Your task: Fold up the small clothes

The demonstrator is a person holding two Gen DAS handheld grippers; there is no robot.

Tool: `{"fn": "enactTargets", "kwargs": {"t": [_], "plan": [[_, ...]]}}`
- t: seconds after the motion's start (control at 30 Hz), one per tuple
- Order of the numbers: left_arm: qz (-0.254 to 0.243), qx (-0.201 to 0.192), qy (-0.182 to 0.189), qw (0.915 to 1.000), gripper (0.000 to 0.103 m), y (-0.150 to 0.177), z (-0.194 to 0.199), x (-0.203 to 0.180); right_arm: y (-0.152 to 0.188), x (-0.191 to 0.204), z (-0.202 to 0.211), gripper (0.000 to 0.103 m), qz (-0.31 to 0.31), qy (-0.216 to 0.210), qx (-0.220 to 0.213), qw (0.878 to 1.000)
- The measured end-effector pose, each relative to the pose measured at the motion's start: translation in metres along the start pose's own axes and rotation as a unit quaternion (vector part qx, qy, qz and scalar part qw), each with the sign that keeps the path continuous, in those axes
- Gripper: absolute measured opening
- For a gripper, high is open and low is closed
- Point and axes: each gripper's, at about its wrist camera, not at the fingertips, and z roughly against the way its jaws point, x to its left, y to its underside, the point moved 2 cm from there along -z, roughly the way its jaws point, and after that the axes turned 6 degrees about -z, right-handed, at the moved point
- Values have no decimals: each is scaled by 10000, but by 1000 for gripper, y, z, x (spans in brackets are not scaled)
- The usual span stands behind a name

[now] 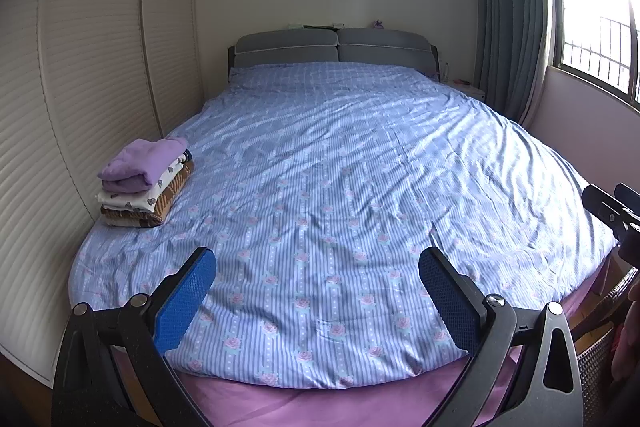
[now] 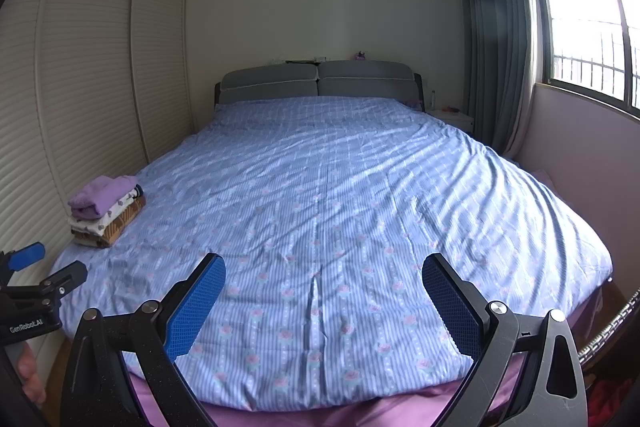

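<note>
Blue striped quilt covers the bed; your folded stack sits at its left edge — well apart from your left gripper and right gripper, both spread wide, holding nothing.

text: "GenRobot.AI" | on: left tool body, right wrist view

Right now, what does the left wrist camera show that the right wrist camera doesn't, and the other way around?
Only the left wrist view shows the right gripper at its right edge, its jaw state unclear.

Only the right wrist view shows the left gripper from the side, at its left edge, and the GenRobot.AI label on it.

Both show open blue-padded jaws over the blue striped cover, the folded clothes stack near the wardrobe, the grey headboard and the window.
</note>
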Motion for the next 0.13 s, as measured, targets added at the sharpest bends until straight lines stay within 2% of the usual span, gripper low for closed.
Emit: {"fn": "enactTargets", "kwargs": {"t": [0.13], "plan": [[-41, -7, 37, 10000, 103, -1, -3, -1, 0, 1, -1, 100, 4, 14, 26, 10000]]}}
